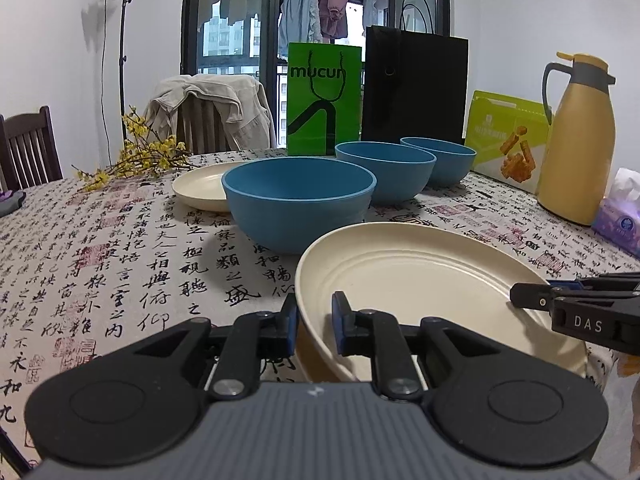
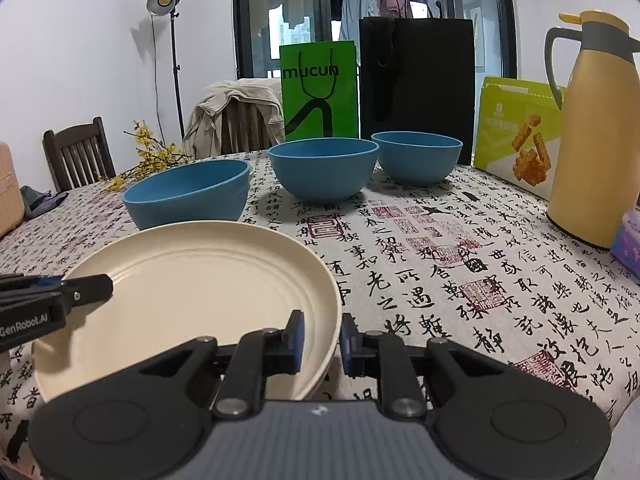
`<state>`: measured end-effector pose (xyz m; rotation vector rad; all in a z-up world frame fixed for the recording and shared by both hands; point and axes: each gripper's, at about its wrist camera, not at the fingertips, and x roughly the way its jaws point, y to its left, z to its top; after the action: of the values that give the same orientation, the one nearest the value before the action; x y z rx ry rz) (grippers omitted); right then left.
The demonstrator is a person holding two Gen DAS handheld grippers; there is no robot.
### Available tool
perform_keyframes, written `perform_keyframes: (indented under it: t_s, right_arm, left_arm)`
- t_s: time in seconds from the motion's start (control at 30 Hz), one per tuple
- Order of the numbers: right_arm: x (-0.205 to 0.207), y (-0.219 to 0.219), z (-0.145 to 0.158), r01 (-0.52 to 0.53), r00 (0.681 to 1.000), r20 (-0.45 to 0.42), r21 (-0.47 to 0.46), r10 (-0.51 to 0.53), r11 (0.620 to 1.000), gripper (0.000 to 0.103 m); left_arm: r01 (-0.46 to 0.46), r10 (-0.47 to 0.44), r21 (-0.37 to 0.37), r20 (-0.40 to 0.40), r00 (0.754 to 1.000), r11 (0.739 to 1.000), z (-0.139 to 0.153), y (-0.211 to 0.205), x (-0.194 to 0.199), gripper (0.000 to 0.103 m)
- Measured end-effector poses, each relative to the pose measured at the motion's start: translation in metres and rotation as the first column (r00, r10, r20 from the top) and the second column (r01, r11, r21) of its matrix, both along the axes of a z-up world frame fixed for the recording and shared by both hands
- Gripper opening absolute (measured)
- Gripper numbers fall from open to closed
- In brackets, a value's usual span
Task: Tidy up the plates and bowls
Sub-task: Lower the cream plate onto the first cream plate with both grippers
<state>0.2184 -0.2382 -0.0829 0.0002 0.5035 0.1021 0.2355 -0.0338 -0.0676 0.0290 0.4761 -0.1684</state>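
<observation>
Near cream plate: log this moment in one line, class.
left gripper: shut on near cream plate rim | right gripper: shut on opposite rim | three blue bowls: untouched

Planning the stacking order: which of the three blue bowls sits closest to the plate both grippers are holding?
The leftmost blue bowl, just behind the held cream plate. The middle bowl and right bowl sit farther back, toward the bags.

I'm looking across a table that's wearing a pale cloth printed with black calligraphy and red seals. Three blue bowls are sitting in a row running away from me, with a cream plate lying behind the nearest. Along the far edge a green paper bag, a black paper bag, a green snack box and a yellow thermos jug are standing; yellow flower sprigs are lying at the left, a tissue pack at the right.
</observation>
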Motion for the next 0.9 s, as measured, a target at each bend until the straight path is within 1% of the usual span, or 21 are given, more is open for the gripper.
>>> perform_keyframes:
  t_s: [0.13, 0.3, 0.47, 0.53, 0.6, 0.7, 0.9]
  right_arm:
    - [-0.001, 0.000, -0.001, -0.003, 1.000, 0.008, -0.007, 0.004, 1.000, 0.019]
    - [-0.002, 0.001, -0.002, -0.006, 1.000, 0.017, -0.020, 0.007, 1.000, 0.018]
    - [-0.003, 0.002, -0.003, -0.007, 1.000, 0.020, -0.023, 0.008, 1.000, 0.018]
    - [-0.004, 0.003, -0.004, -0.007, 1.000, 0.022, -0.032, 0.008, 0.999, 0.018]
    - [-0.004, 0.003, -0.005, -0.008, 1.000, 0.023, -0.031, 0.009, 0.999, 0.018]
    - [-0.004, 0.002, -0.006, -0.012, 1.000, 0.025, -0.029, 0.013, 1.000, 0.018]
    - [-0.004, 0.002, -0.005, -0.016, 1.000, 0.023, -0.033, 0.016, 0.999, 0.018]
  left_arm:
    - [-0.002, 0.002, 0.033, 0.005, 1.000, 0.999, 0.000, -0.003, 0.000, 0.017]
    - [-0.006, 0.005, 0.095, 0.006, 1.000, 0.995, -0.002, -0.010, 0.001, 0.018]
    - [-0.003, 0.004, 0.092, -0.010, 1.000, 0.996, -0.001, -0.008, 0.004, 0.018]
    - [-0.006, 0.009, 0.098, -0.030, 1.000, 0.995, -0.003, -0.008, 0.007, 0.018]
    - [-0.008, 0.012, 0.085, -0.052, 0.999, 0.996, -0.006, -0.006, 0.010, 0.019]
    - [-0.004, 0.008, 0.065, -0.059, 0.998, 0.998, -0.006, -0.003, 0.011, 0.019]
    - [-0.005, 0.009, 0.071, -0.058, 0.998, 0.997, -0.006, -0.005, 0.011, 0.019]
